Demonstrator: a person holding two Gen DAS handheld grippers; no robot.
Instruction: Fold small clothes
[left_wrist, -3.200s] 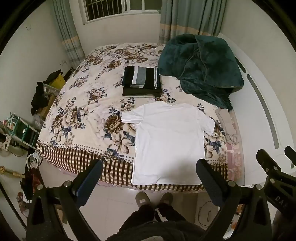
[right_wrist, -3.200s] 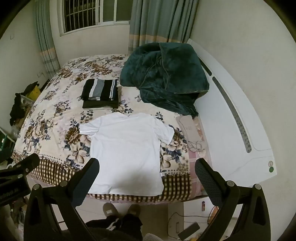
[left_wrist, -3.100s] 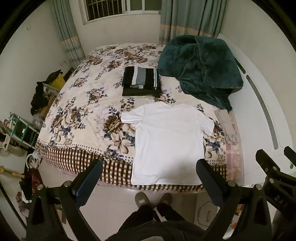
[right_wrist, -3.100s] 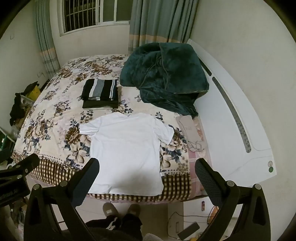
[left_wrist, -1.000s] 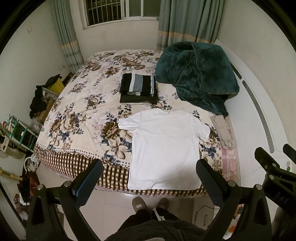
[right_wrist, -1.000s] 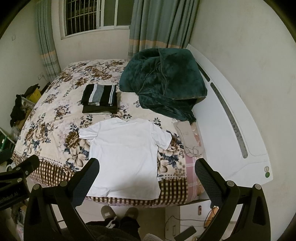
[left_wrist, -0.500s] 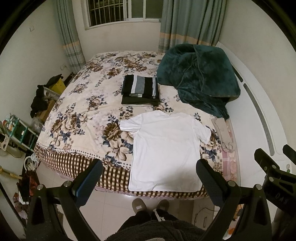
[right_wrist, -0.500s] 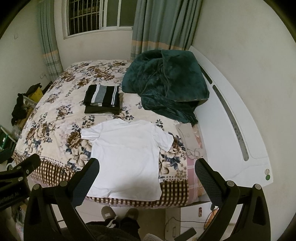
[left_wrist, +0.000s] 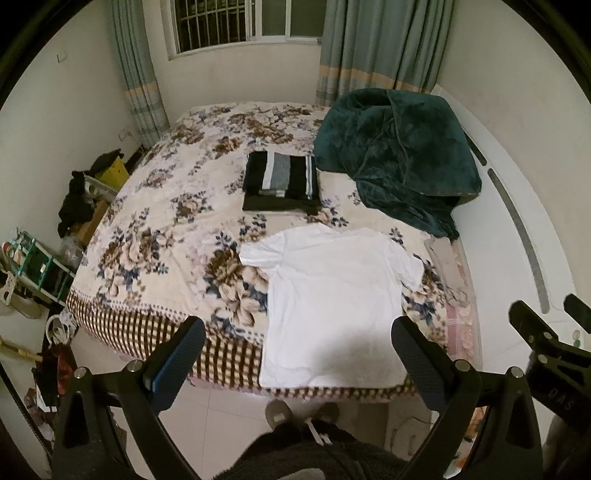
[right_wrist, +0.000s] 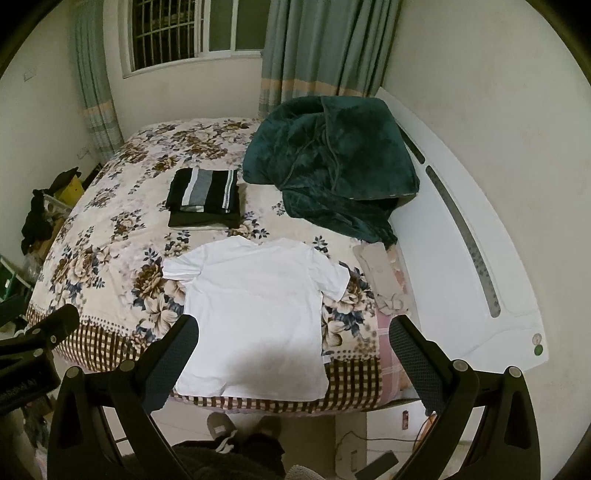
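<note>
A white T-shirt (left_wrist: 336, 302) lies flat, sleeves spread, at the near edge of the floral bed (left_wrist: 177, 229); it also shows in the right wrist view (right_wrist: 255, 317). A stack of folded dark striped clothes (left_wrist: 280, 181) sits behind it, also in the right wrist view (right_wrist: 203, 197). My left gripper (left_wrist: 297, 341) is open and empty, held high above the shirt's hem. My right gripper (right_wrist: 293, 339) is open and empty, also high above the hem. Neither touches the cloth.
A dark green blanket (left_wrist: 395, 155) is heaped at the bed's far right by the white headboard (left_wrist: 517, 236). A pinkish pillow (right_wrist: 384, 280) lies at the right edge. Clutter and a shelf (left_wrist: 37, 266) stand left of the bed. The person's feet (left_wrist: 299, 410) stand on the tiled floor.
Both grippers have risen and tilted slightly, so the bed and shirt sit a little lower and further off in view. The shirt and the folded stack have not moved.
</note>
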